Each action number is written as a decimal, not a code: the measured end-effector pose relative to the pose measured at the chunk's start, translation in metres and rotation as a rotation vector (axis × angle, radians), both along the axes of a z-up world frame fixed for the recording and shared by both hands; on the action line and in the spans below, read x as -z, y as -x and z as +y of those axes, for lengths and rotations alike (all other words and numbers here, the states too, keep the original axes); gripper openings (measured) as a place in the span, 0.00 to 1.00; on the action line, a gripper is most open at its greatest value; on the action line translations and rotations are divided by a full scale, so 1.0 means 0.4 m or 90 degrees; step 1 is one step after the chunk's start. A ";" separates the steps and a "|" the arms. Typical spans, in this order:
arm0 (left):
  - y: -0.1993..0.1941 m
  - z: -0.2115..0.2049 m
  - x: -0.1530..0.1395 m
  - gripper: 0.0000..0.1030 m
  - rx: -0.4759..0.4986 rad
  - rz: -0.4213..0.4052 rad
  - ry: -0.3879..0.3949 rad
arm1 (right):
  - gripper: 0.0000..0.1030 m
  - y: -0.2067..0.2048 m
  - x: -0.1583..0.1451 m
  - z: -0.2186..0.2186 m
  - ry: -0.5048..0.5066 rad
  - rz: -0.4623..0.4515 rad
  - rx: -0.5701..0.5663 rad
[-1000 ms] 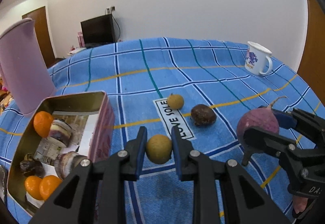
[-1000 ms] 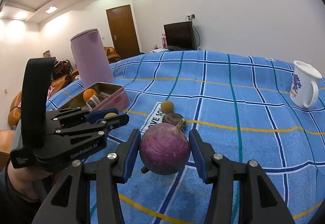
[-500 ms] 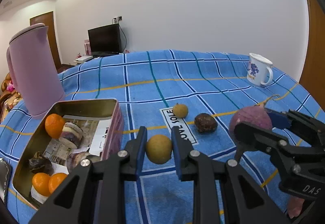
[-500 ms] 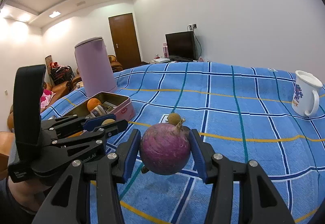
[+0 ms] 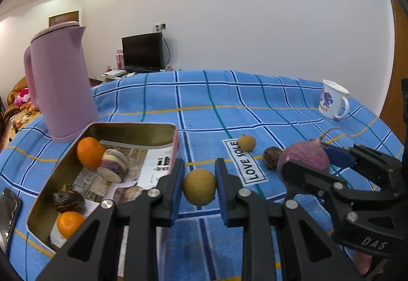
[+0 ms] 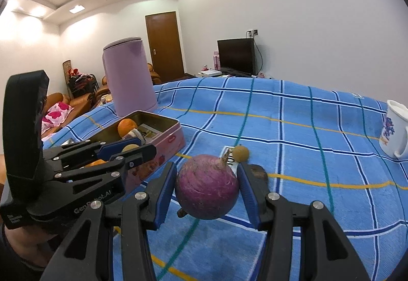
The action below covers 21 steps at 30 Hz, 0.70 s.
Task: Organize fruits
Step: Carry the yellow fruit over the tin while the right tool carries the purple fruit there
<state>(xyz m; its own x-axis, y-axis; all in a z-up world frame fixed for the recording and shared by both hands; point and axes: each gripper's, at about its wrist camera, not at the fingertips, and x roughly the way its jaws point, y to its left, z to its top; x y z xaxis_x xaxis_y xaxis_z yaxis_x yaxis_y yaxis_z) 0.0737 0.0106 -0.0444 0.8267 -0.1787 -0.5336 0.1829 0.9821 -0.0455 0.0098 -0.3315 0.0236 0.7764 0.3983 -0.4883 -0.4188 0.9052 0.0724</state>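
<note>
A white label [image 5: 245, 162] on the blue cloth [image 5: 204, 102] reads "LOVE SOLE".

Left gripper [image 5: 199, 187] clamps yellow fruit [image 5: 199, 187] beside tin [image 5: 132, 132].

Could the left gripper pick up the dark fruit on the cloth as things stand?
Probably not: the left gripper is already shut on a yellow fruit, though nothing blocks the dark fruit.
</note>
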 end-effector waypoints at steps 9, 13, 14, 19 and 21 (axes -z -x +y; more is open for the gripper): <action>0.006 0.066 -0.015 0.25 -0.026 -0.011 0.017 | 0.50 -0.015 -0.008 0.076 0.013 -0.002 -0.030; 0.012 0.100 -0.023 0.25 -0.039 -0.016 0.025 | 0.50 -0.022 -0.015 0.107 0.015 -0.003 -0.043; 0.013 0.108 -0.026 0.25 -0.043 -0.018 0.026 | 0.50 -0.024 -0.017 0.113 0.015 -0.003 -0.045; 0.013 0.145 -0.035 0.25 -0.062 -0.023 0.029 | 0.50 -0.030 -0.030 0.148 0.017 -0.008 -0.061; 0.013 0.158 -0.038 0.25 -0.068 -0.024 0.029 | 0.50 -0.032 -0.037 0.162 0.018 -0.012 -0.067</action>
